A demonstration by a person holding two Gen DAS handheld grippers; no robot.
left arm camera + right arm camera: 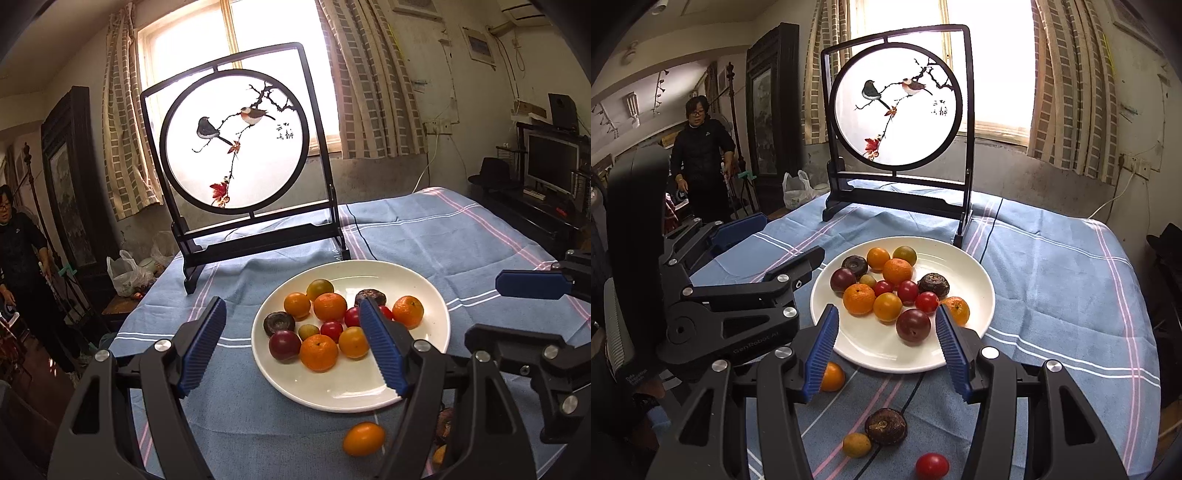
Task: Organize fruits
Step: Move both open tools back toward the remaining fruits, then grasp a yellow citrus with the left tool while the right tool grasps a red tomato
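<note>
1. Left gripper (291, 341) gapes empty beside the white plate (354, 387) of fruit.
2. Right gripper (886, 347) gapes empty too; only its view shows a red tomato (932, 466) and dark brown fruit (885, 425) on the tablecloth (1052, 277).

A white round plate (975, 295) sat on the blue striped cloth near the middle of the worktop, holding a loose cluster of fruit: several mandarins (859, 299), small orange and red tomatoes (907, 291), two dark plums (913, 326) and two brown, wrinkled fruits (933, 285). Off the plate, toward the worktop's near edge, lay an orange tomato (833, 376) just beside the rim, another brown wrinkled fruit (885, 425) touching a small yellowish fruit (857, 445), and a red tomato (932, 466) nearest the edge.
</note>
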